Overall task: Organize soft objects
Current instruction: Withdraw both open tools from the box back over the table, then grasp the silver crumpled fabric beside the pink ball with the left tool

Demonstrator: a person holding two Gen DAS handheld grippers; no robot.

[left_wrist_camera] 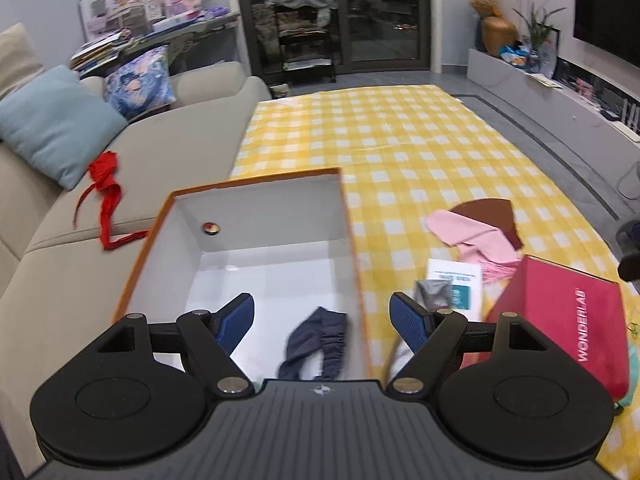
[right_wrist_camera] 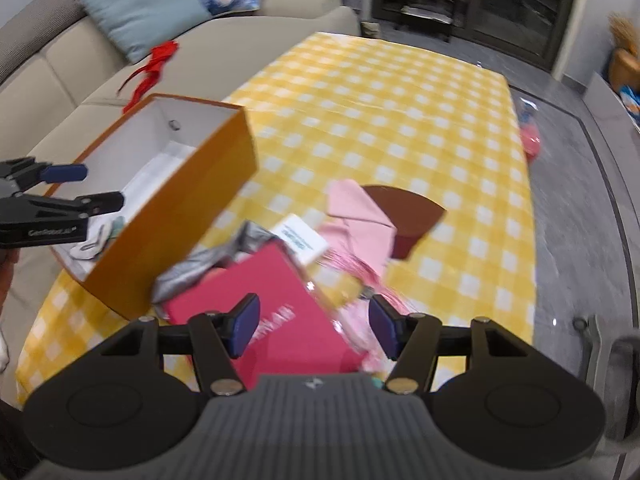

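Two grippers are working here, and both are standing with their jaws apart and nothing between the pads. The left gripper [left_wrist_camera: 322, 314] is hanging over the near end of the orange box [left_wrist_camera: 352, 248], its blue pads wide and touching nothing; a dark blue garment [left_wrist_camera: 316, 344] is lying on the white floor of the box, just below the gap. The right gripper [right_wrist_camera: 314, 326] is pointing down over the red box [right_wrist_camera: 256, 304], with its jaws about half open and empty; contact with the box I cannot tell.

From the red box, a grey cloth [right_wrist_camera: 200, 264] is lying at about 10 o'clock, touching the orange box, a white card [right_wrist_camera: 304, 236] at 12 o'clock, and a pink cloth [right_wrist_camera: 360, 220] overlapping a brown cloth [right_wrist_camera: 404, 208] at 1 o'clock, all on the yellow checked tablecloth [right_wrist_camera: 400, 120]. A red cloth [left_wrist_camera: 105, 200] is lying on the beige sofa [left_wrist_camera: 168, 152], at 9 o'clock of the orange box.
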